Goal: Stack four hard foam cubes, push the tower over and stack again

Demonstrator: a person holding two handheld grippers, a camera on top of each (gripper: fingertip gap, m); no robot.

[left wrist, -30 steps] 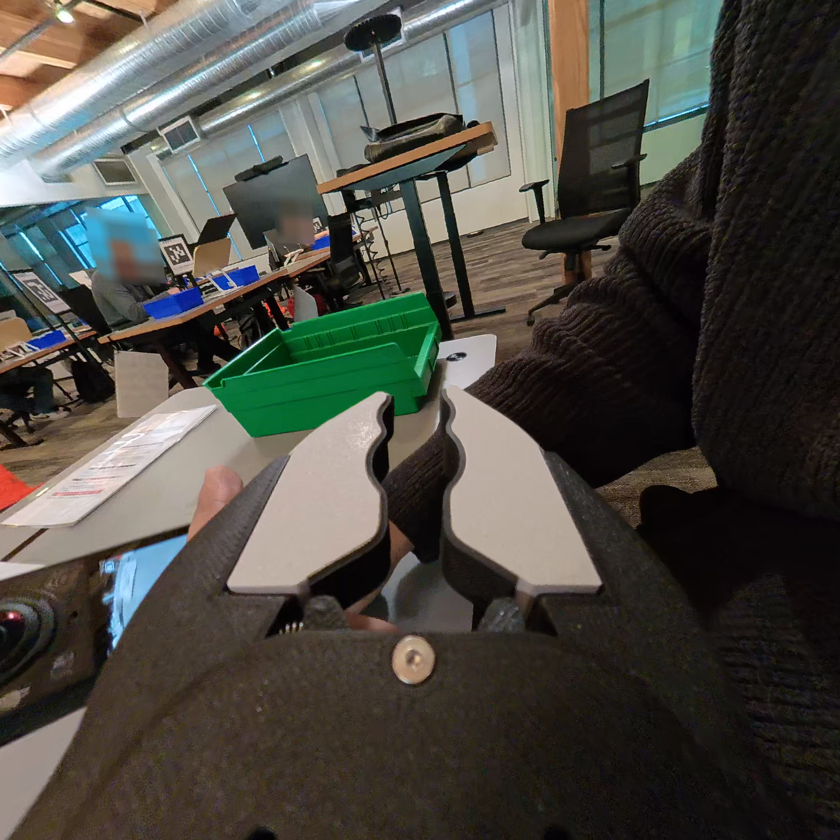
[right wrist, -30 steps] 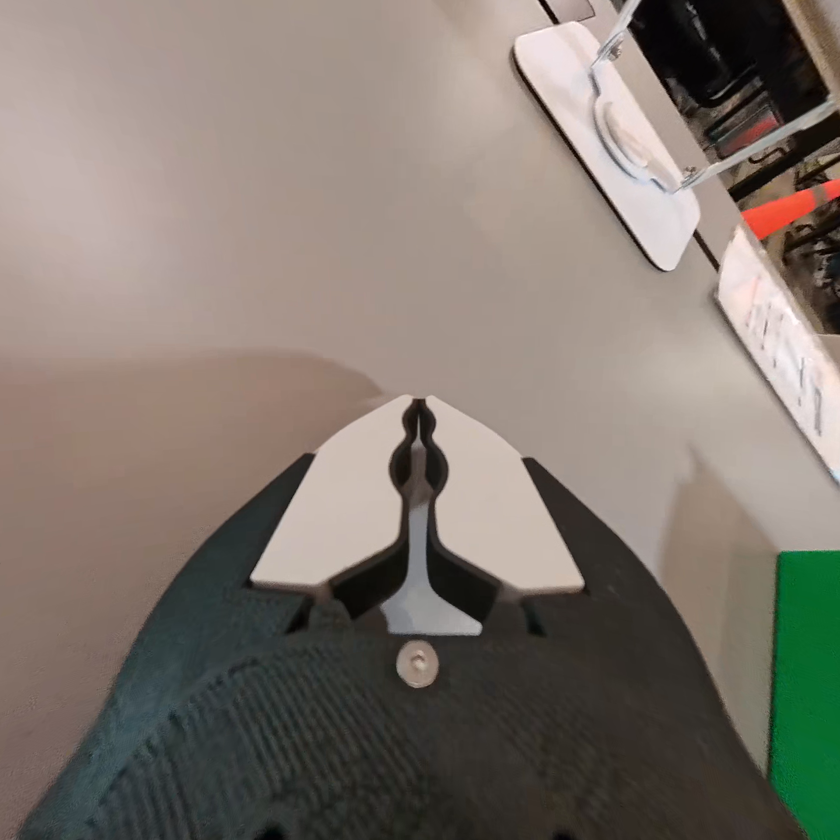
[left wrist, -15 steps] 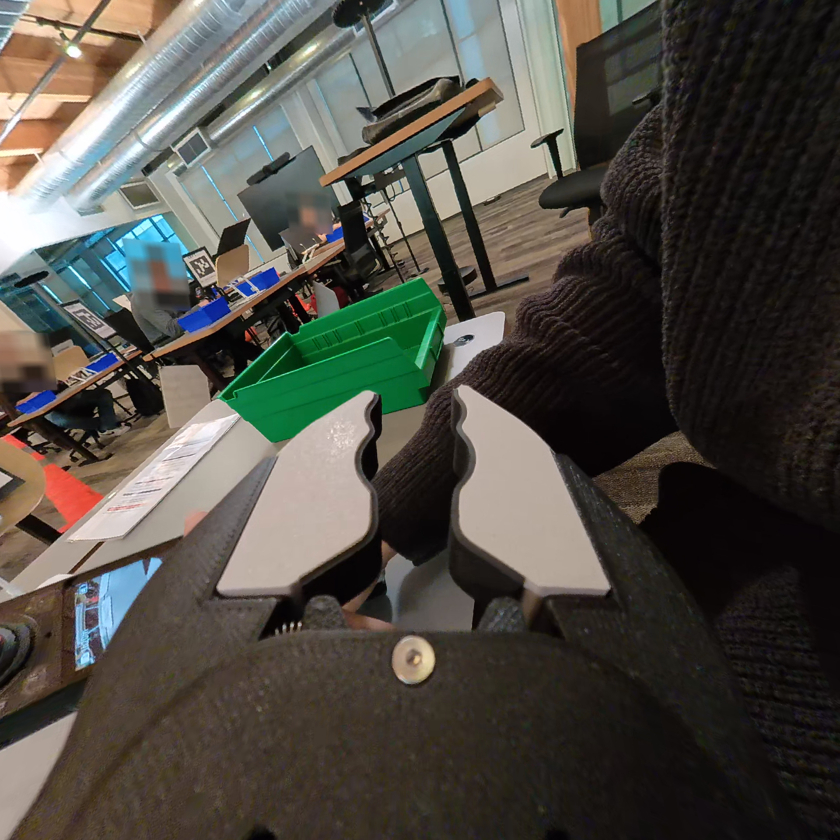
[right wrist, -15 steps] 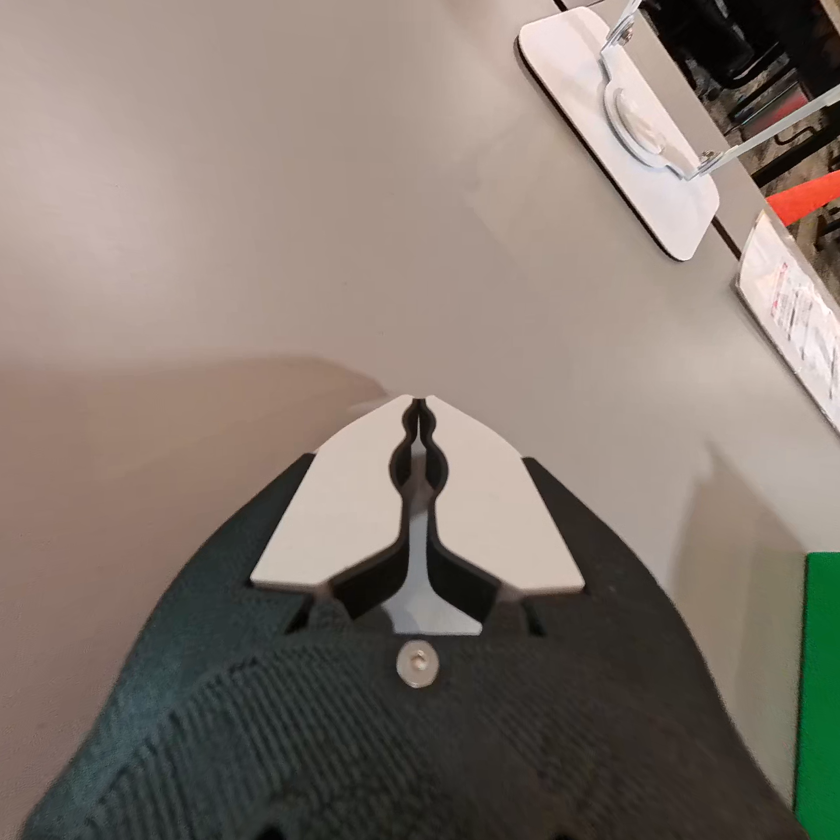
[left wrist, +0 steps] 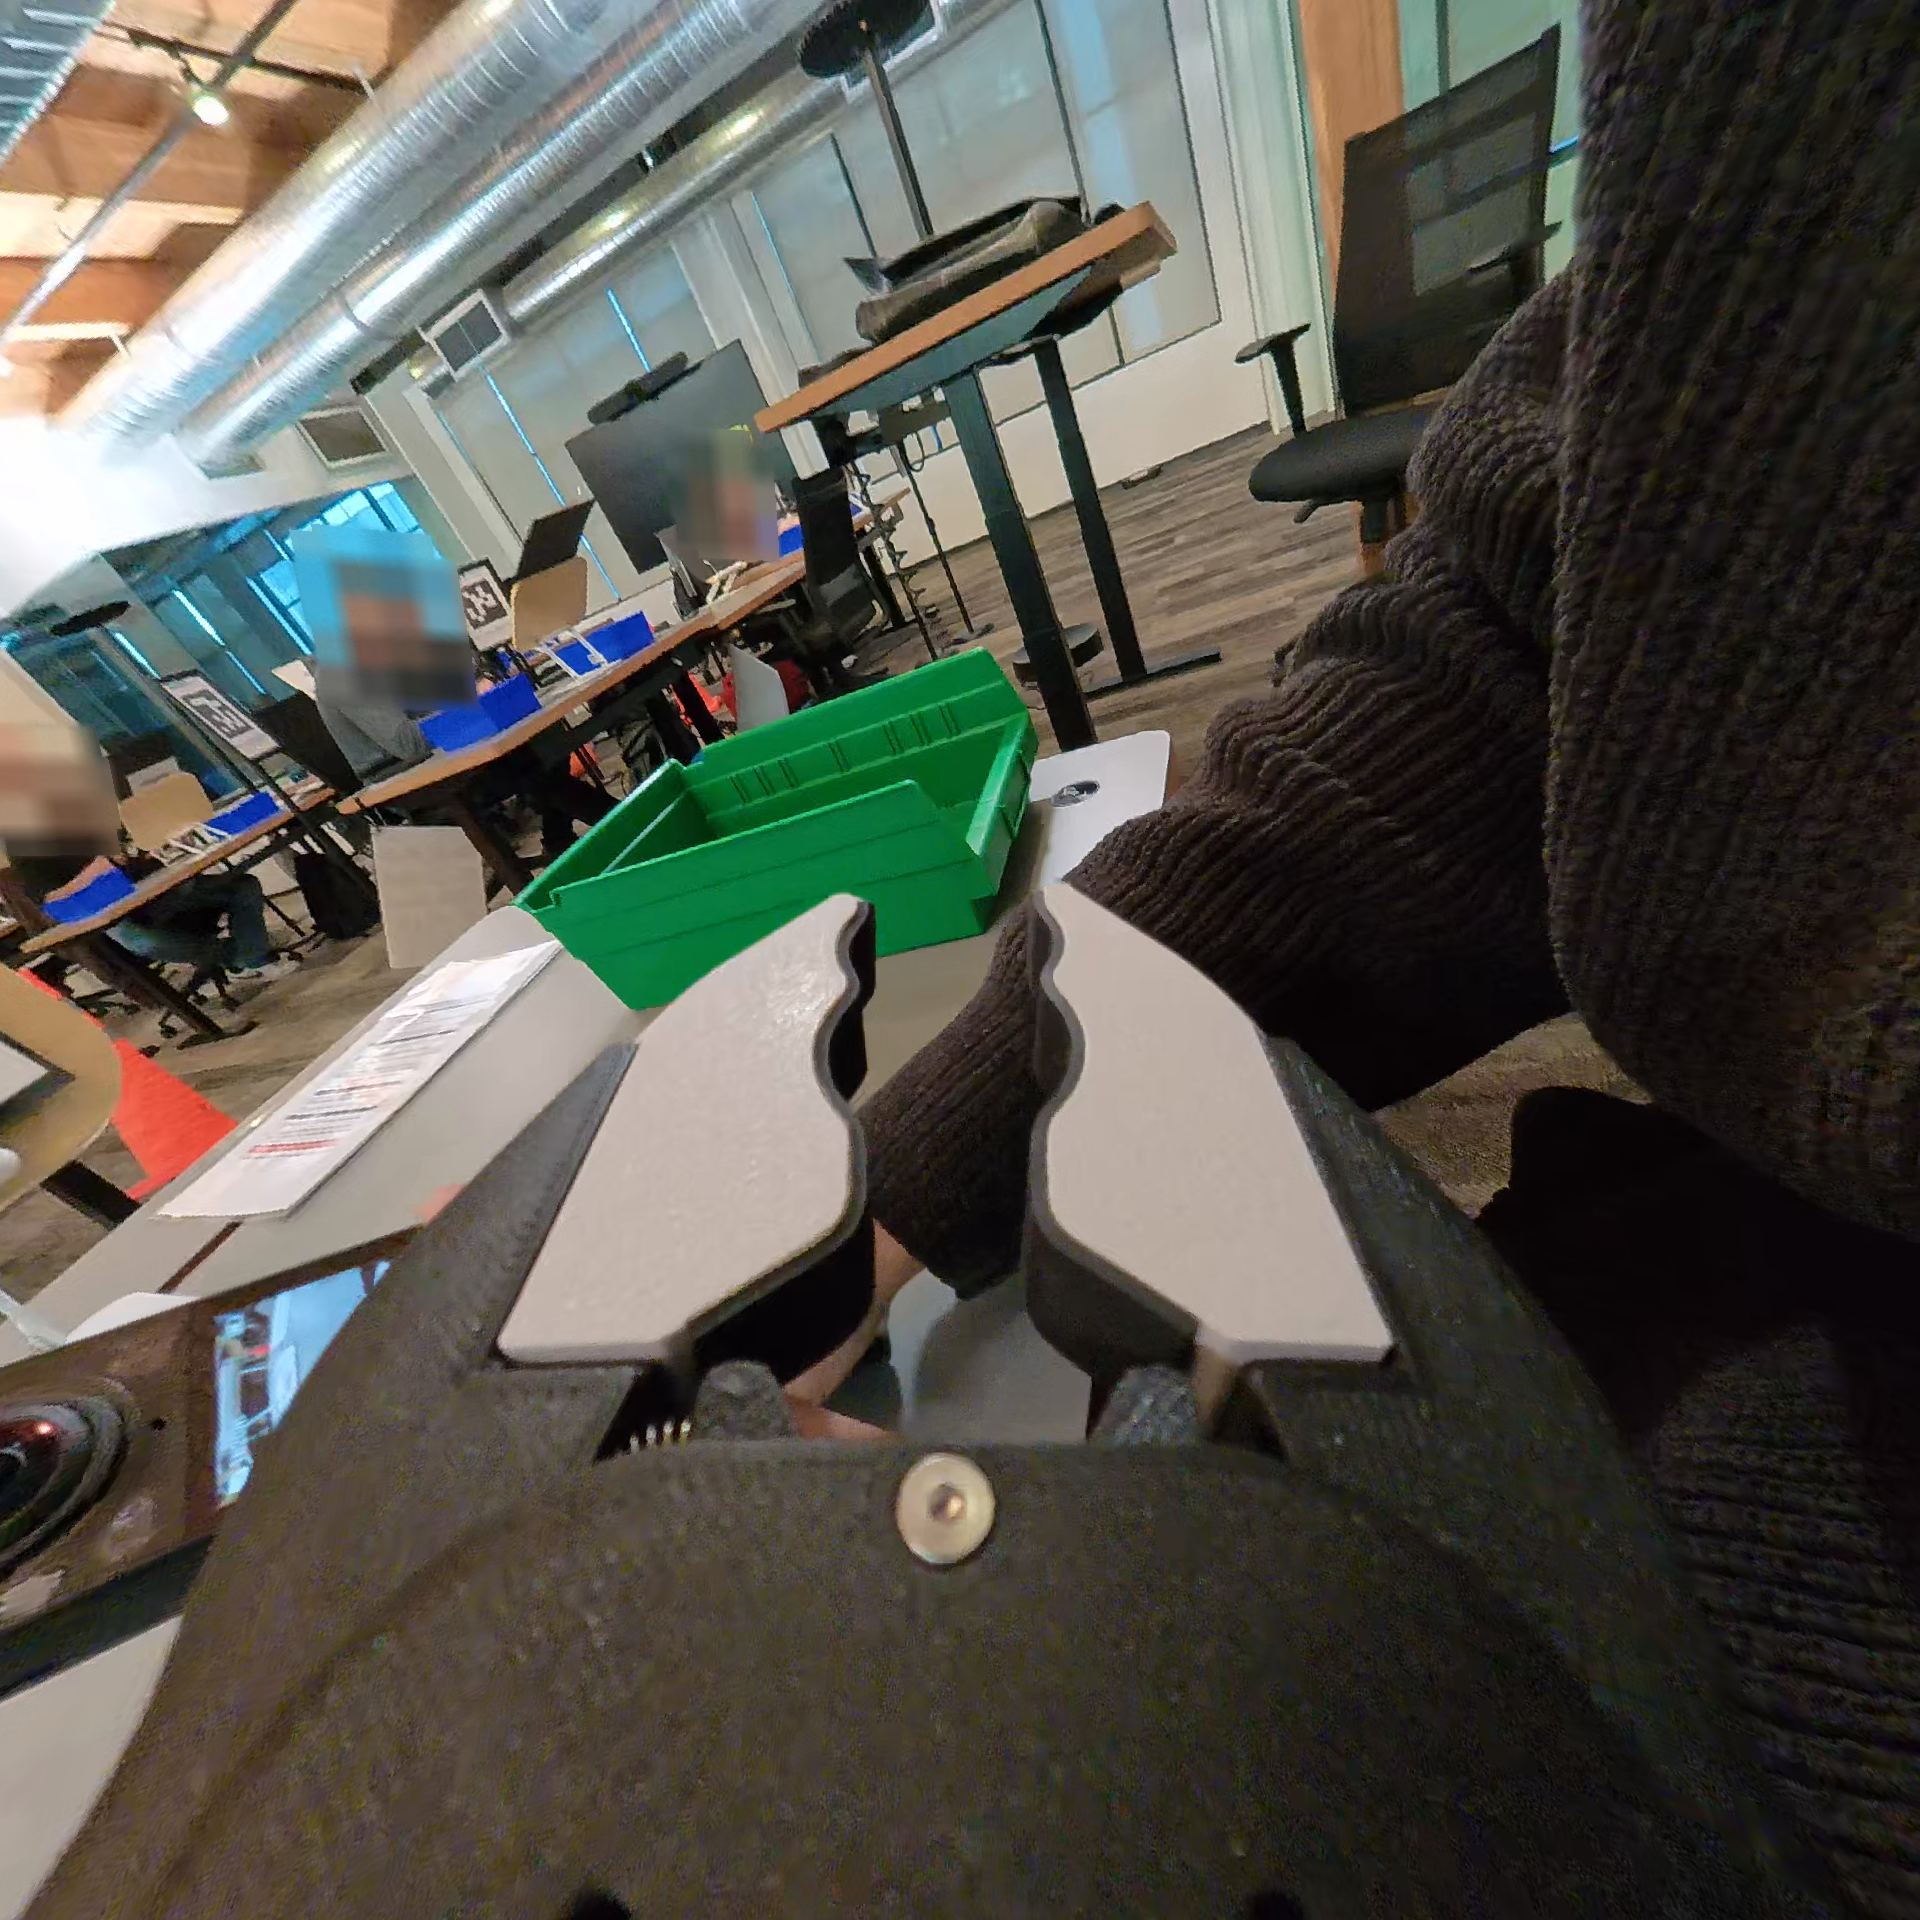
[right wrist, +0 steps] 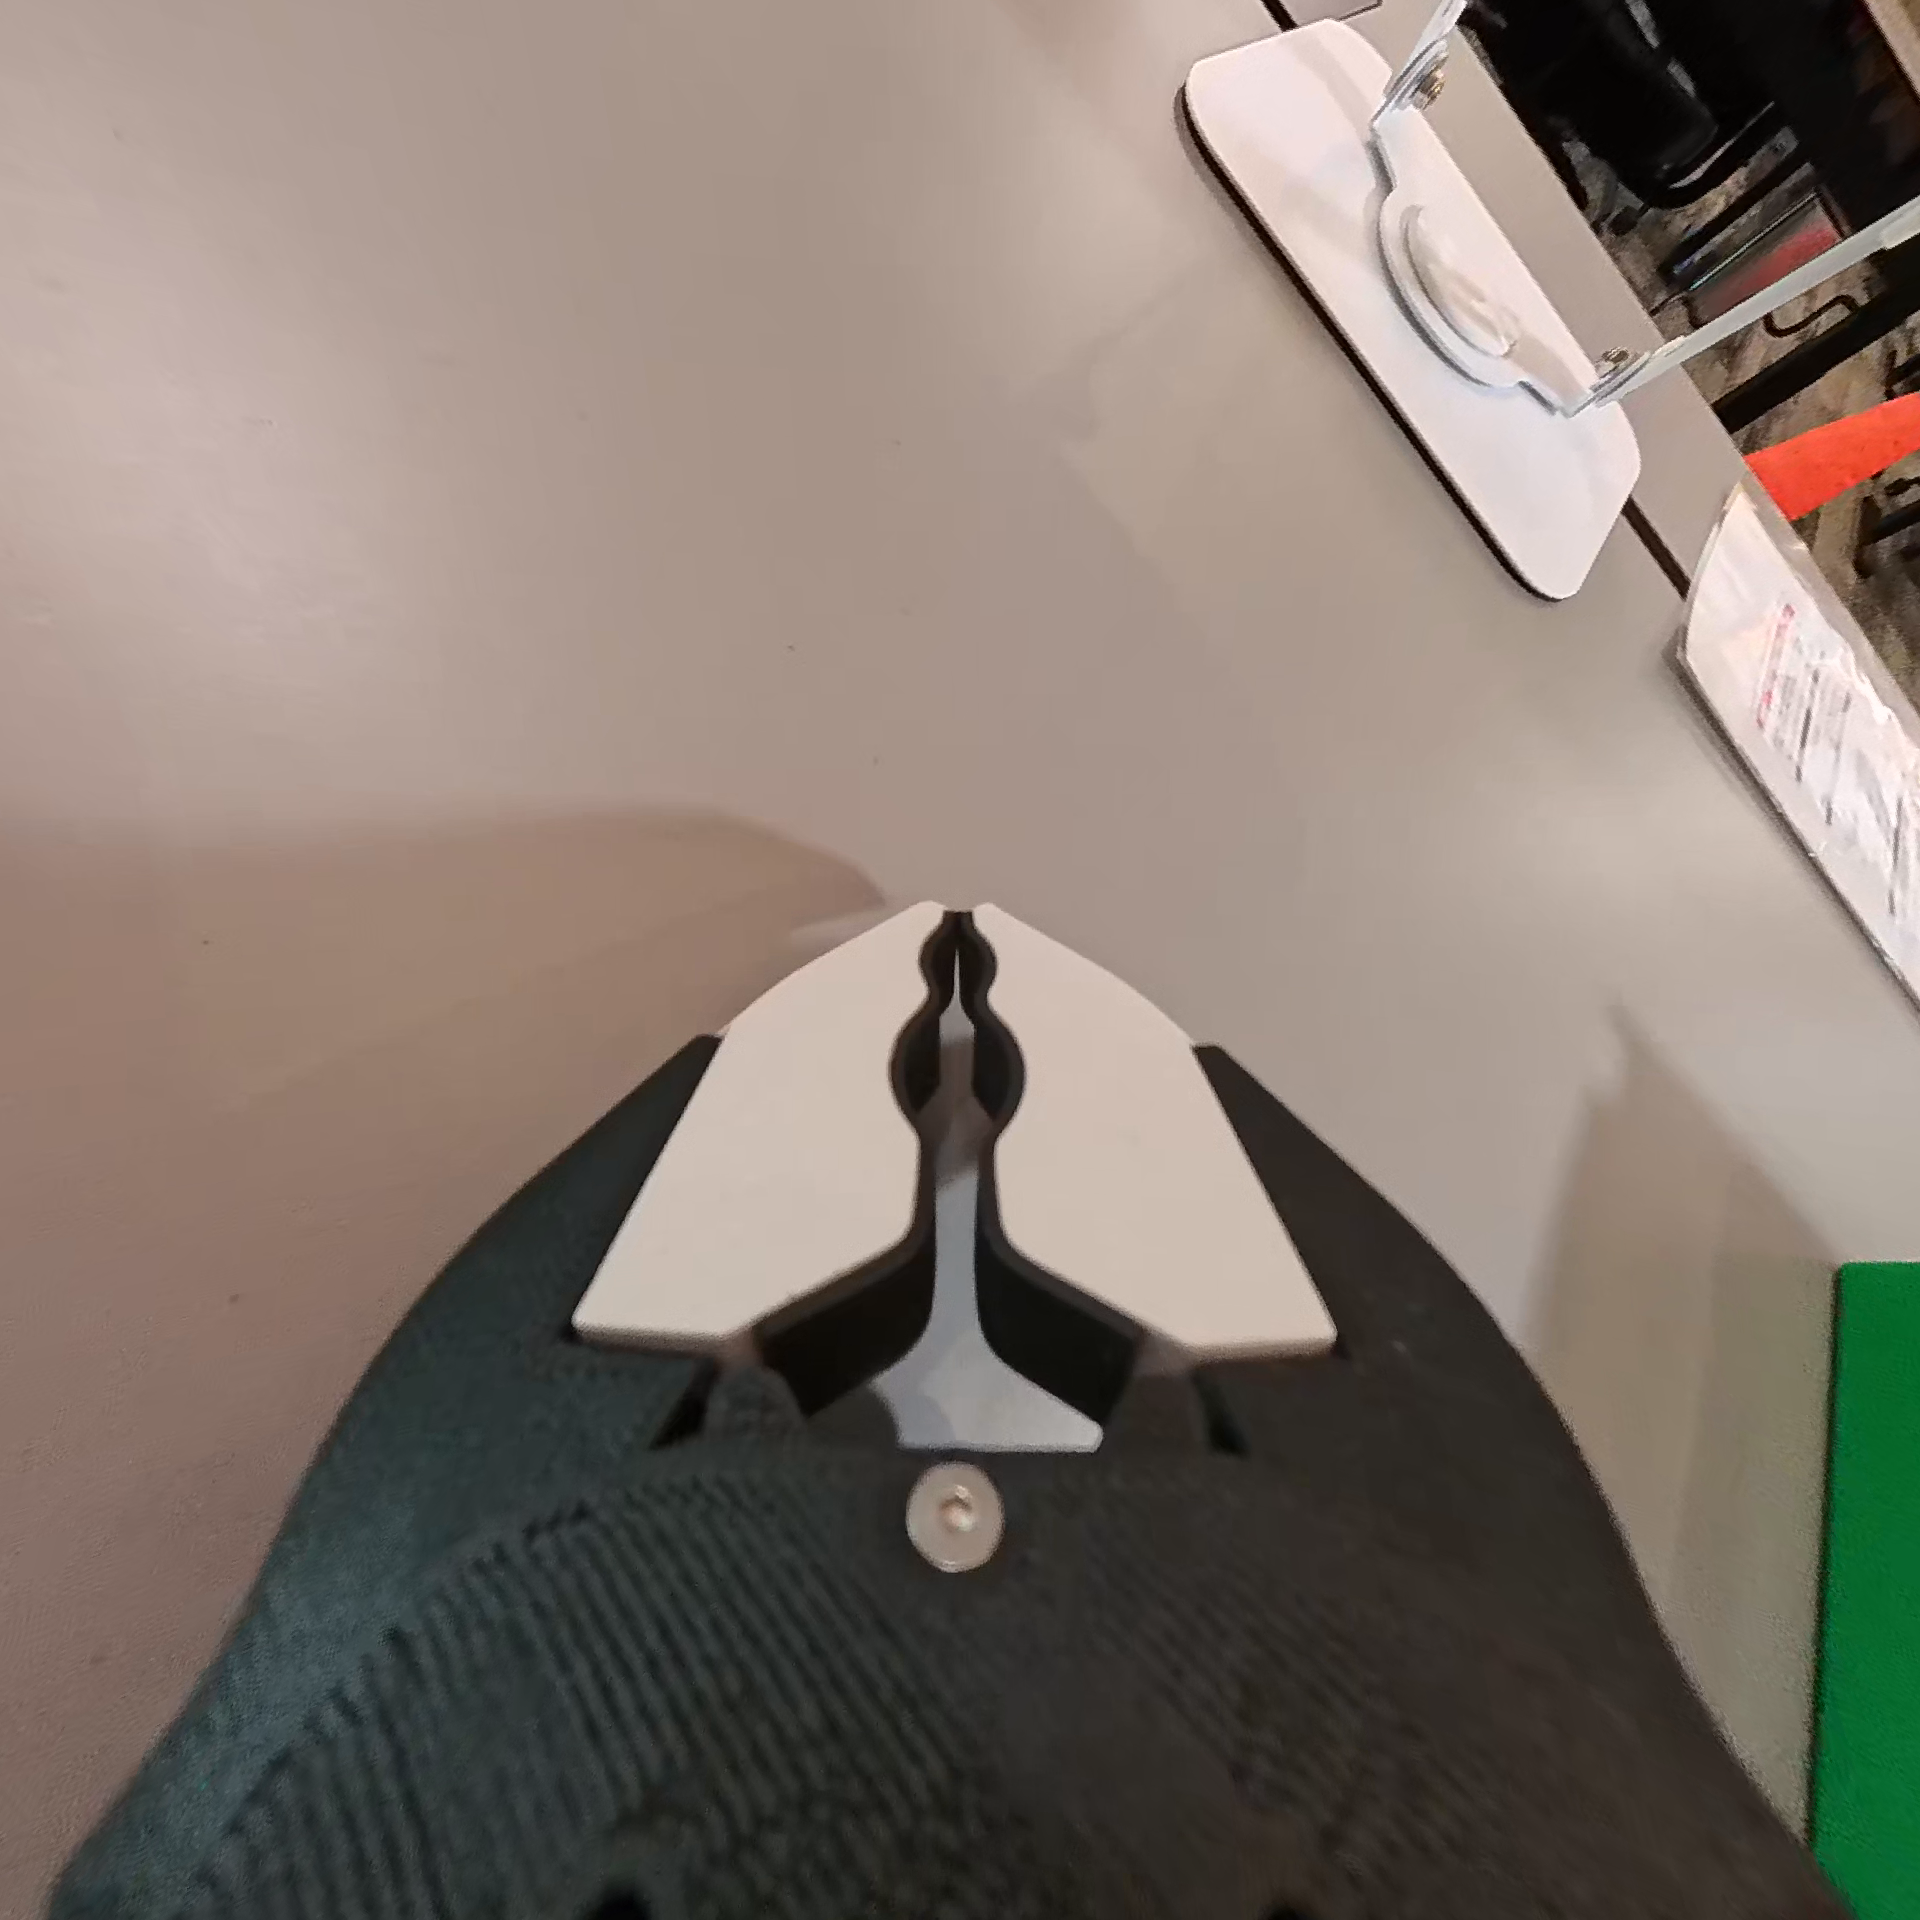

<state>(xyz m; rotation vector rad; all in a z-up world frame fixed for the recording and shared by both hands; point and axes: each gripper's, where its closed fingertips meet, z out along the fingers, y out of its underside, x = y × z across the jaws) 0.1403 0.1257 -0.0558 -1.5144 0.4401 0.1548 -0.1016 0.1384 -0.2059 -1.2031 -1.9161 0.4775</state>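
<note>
No foam cubes show in either view. My left gripper (left wrist: 951, 914) is open and empty, held low at the table's near edge and tilted up toward the room. A person's dark knit sleeve (left wrist: 1351, 883) and hand lie just beyond its fingers. My right gripper (right wrist: 961, 912) is shut and empty, with the fingertips touching, and points down at the bare grey table (right wrist: 623, 416).
A green plastic bin (left wrist: 821, 842) stands on the table beyond the left gripper; its edge also shows in the right wrist view (right wrist: 1870, 1558). A laminated sheet (left wrist: 364, 1081) lies left of it. A white stand base (right wrist: 1413, 291) sits at the table's far edge. The other gripper's camera (left wrist: 104, 1434) is at lower left. There is about 30 cm between the tips of the two grippers.
The left gripper's jaws have opened wider and its view has tilted slightly. The right gripper stays shut and has drifted a little over the table.
</note>
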